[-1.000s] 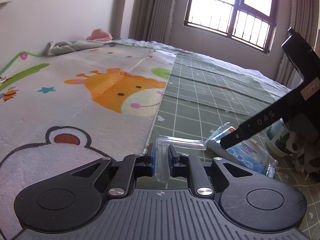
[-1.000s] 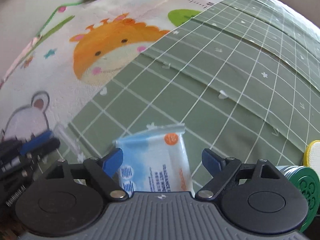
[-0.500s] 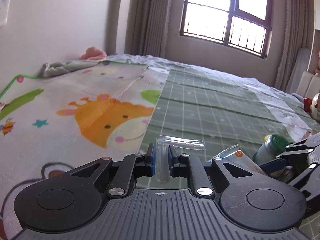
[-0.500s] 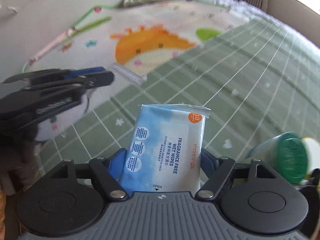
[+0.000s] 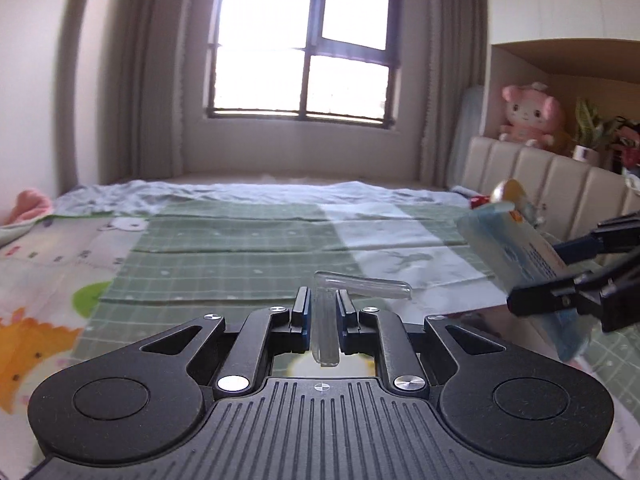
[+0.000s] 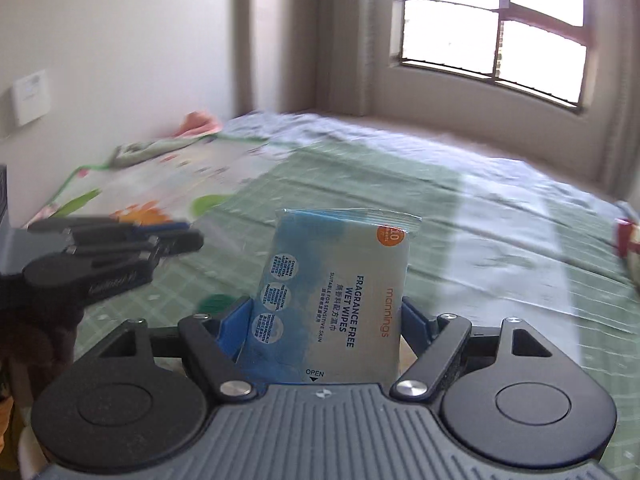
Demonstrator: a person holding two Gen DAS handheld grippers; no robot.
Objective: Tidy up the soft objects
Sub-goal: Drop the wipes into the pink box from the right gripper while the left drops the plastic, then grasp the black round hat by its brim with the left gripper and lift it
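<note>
The left tool (image 5: 323,312) pinches a clear plastic piece (image 5: 352,296) tight between its fingers above the green checked bed (image 5: 240,248) — and to its right the right tool (image 6: 326,324) clamps an upright blue pack of wet wipes (image 6: 336,300), lifted off the bedding.

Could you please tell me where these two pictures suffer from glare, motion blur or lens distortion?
Left wrist view: the window is blown out white; the blue wet-wipes pack at right is smeared. Right wrist view: the green grid bedspread streaks with motion, the black left gripper is blurred, the pack's print stays sharp, and fisheye bows the window frame.
</note>
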